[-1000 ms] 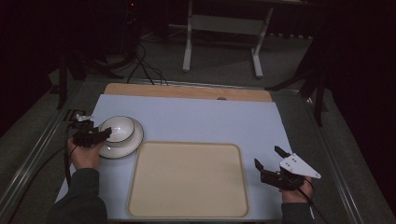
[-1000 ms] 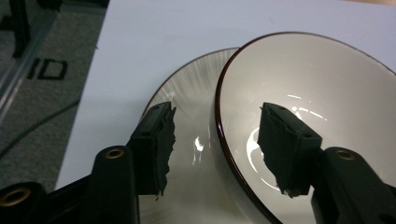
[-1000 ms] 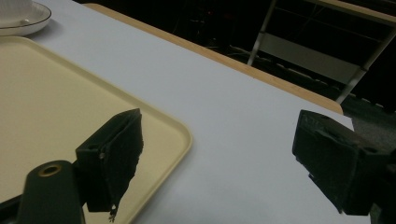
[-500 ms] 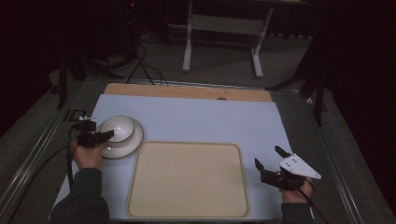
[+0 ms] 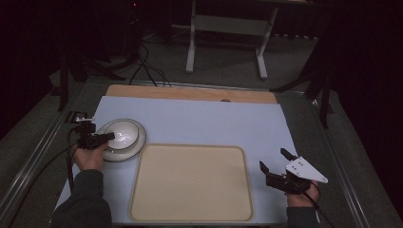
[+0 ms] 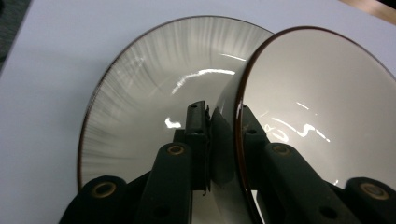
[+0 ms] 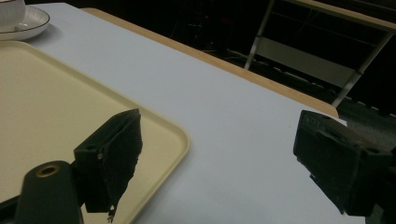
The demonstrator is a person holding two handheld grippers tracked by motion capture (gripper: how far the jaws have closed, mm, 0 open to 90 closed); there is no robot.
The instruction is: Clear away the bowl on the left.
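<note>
Small white glazed bowl (image 5: 121, 132): high view, on round white saucer (image 5: 135, 144) left of beige tray (image 5: 190, 183), left gripper (image 5: 102, 137) newly slid leftward. Left gripper view: rim (image 6: 239, 100) pinched, lifting likely. Right gripper (image 7: 215, 158): wide, idle.

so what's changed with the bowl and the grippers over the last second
Little. The left gripper stays shut on the rim of the bowl, and it has shifted slightly toward the person's left over the plate. The right gripper has stayed open, jaws wide apart, beside the tray, which has not moved.
</note>
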